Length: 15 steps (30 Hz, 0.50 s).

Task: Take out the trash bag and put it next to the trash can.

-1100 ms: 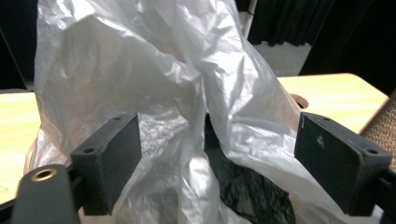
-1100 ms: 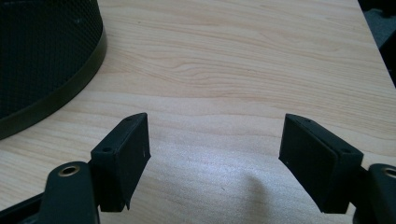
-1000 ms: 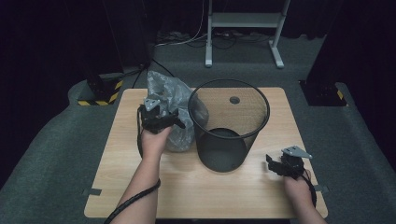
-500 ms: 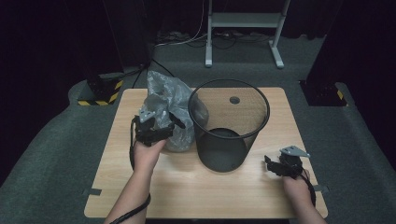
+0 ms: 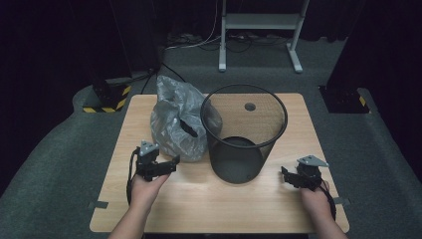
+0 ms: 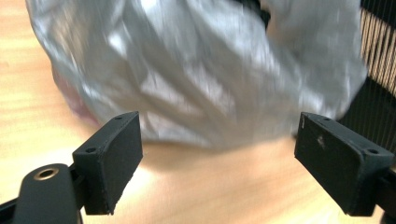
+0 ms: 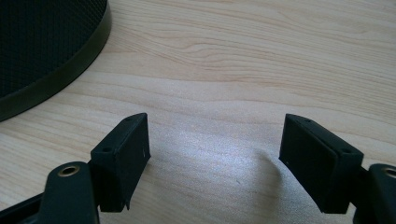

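Standing on the pale wooden table [image 5: 149, 199], the tall black wire-mesh wastebasket [image 5: 244, 134] sits upright near the middle, its round open rim facing up. Just beside it on its left, and touching its mesh wall, slumps the crumpled grey plastic bag [image 5: 178, 122], bulging and creased, with a dark opening near its middle. In the left gripper view the bag [image 6: 196, 70] lies on the wood straight ahead of the jaws, a little way off, and the basket's mesh shows at the right edge.

The left gripper [image 5: 171, 164] is held low over the table on the near side of the bag, close to its lower edge without touching it; its two black jaws stand wide apart with nothing between them. The right gripper [image 5: 284, 175] rests near the table's right front, just to the right of the basket's base [image 7: 42, 51], its jaws likewise spread wide over bare wood, holding nothing.
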Each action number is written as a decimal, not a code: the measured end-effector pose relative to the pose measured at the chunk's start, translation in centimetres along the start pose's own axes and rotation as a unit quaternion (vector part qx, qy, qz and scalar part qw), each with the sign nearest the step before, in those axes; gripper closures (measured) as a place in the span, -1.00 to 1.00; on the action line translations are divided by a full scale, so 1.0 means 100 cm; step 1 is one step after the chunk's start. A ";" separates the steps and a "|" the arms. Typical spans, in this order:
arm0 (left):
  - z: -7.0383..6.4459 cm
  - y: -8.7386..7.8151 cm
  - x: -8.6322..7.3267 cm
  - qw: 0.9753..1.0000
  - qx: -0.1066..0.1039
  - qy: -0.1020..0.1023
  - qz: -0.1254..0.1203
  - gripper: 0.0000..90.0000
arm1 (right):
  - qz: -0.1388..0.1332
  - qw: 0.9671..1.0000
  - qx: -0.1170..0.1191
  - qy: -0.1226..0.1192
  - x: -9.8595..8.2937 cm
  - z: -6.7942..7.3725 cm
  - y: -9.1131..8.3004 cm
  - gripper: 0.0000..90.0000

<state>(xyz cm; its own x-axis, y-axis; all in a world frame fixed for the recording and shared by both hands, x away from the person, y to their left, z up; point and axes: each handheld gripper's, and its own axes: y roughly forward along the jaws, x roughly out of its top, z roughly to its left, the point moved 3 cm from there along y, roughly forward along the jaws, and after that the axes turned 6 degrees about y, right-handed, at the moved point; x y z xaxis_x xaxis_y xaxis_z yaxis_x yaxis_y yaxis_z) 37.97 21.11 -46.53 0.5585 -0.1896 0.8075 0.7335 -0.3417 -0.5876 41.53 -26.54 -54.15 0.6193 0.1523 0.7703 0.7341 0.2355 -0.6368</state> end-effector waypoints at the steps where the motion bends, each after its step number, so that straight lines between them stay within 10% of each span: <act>1: 0.000 0.000 0.000 1.000 0.000 0.000 0.000 -0.66 | 0.000 1.000 0.000 -0.001 0.000 0.000 0.000 -0.47; 15: -0.027 0.048 -0.066 0.993 0.002 0.074 0.096 -0.81 | 0.017 1.000 0.001 -0.002 0.000 0.003 0.003 -0.48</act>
<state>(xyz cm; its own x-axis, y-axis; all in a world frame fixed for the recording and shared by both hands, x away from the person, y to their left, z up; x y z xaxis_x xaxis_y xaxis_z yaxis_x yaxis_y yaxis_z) 36.81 18.24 -54.52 0.6256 -0.3843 0.6789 0.6207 -0.2819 -0.7316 41.67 -26.21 -54.35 0.6421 0.1644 0.7488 0.7128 0.2316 -0.6620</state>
